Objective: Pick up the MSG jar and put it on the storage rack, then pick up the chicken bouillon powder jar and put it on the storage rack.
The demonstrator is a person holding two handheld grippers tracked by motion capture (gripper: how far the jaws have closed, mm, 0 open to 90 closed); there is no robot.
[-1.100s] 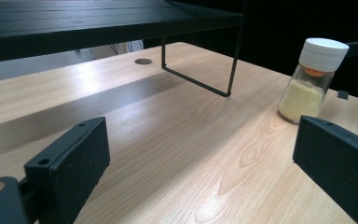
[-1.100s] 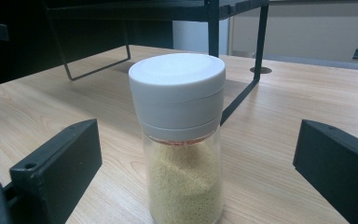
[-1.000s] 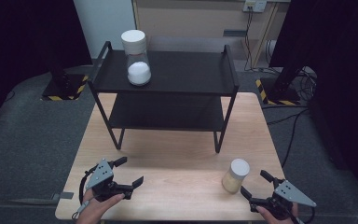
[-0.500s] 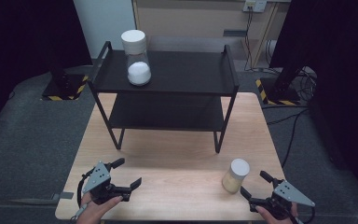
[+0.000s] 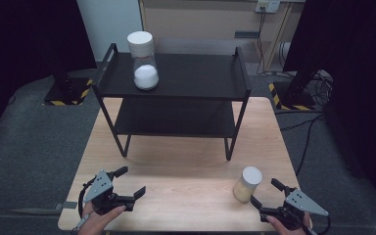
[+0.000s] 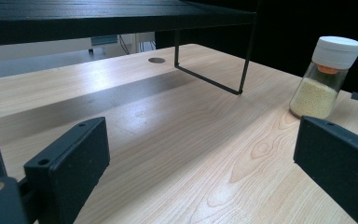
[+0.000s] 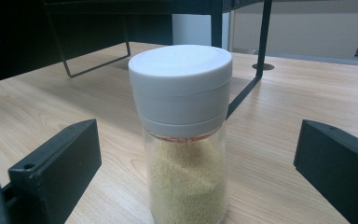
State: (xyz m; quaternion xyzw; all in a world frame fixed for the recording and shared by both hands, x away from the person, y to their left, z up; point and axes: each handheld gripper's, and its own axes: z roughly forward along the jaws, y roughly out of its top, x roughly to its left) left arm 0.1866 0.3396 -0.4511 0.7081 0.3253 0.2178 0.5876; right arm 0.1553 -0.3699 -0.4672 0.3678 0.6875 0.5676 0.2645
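Here the right gripper (image 5: 263, 193) sits at the lower right of the high view with its jaws spread wide, pointed at a jar (image 5: 247, 184) of yellow grains that stands upright on the desk (image 5: 186, 171) just ahead of it. In the right gripper view the jar (image 7: 184, 135), white-capped, stands in the middle of the frame between the two black jaws, touching neither. The left gripper (image 5: 130, 182) rests at the lower left of the high view, jaws also apart and holding nothing. In the left gripper view the jar (image 6: 325, 79) appears at the upper right, well apart. A black shelf (image 5: 176, 78) stands at the far end of the desk, and a second jar (image 5: 143, 66) with white contents stands on its top level, upper left.
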